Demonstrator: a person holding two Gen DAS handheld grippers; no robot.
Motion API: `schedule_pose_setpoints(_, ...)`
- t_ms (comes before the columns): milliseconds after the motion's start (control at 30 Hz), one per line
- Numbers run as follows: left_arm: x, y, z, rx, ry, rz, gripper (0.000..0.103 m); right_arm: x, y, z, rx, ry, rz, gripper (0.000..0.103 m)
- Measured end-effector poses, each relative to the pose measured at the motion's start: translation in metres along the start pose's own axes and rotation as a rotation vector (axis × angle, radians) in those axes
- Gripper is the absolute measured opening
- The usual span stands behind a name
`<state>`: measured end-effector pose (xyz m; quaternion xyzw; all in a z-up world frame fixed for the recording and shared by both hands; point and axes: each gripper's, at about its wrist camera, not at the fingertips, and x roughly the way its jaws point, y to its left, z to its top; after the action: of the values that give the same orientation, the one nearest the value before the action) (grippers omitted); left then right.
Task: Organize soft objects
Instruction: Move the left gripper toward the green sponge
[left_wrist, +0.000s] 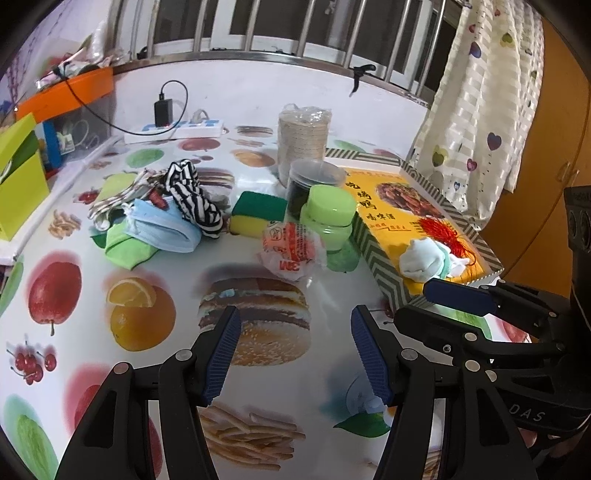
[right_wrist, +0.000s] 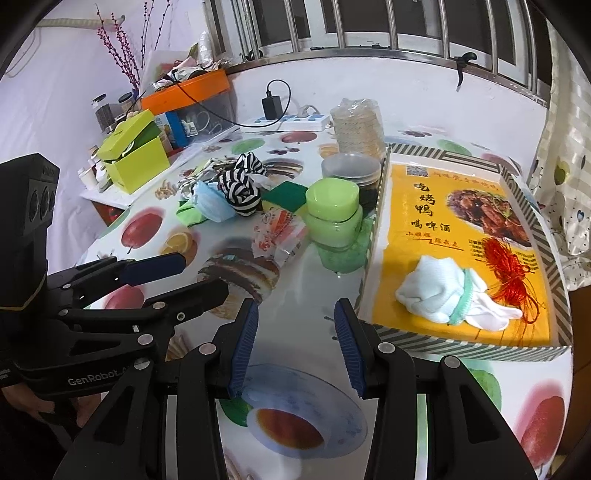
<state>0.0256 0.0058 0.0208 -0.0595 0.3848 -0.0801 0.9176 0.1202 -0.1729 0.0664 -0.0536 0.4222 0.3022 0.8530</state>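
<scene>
Both the left gripper (left_wrist: 295, 354) and right gripper (right_wrist: 295, 347) hang released. The far-left striped black-and-white cloth (left_wrist: 194, 197) looks light and limp; pinch its raised fold.

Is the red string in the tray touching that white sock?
Touching. The right wrist view shows the red string lying across the white sock's end in the tray.

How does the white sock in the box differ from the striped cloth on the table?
The white sock is plain pale with a mint cuff; the striped cloth is black and white. The sock lies inside the yellow box beside a red tassel; the striped cloth sits on the pile outside. Both are crumpled and unheld.
</scene>
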Motion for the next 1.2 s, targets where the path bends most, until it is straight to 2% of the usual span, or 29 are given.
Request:
schedule_pose_setpoints(633, 0.001, 0.011, 0.002, -0.015, -0.001, 0.012, 0.062, 0.008, 0.003, 0.005, 0.004, 0.007, 0.016, 0.044)
schedule_pose_setpoints(1200, 0.009, 0.059, 0.011, -0.092, -0.003, 0.093, 0.062, 0.044, 0.005, 0.027, 0.043, 0.04, 0.072, 0.044)
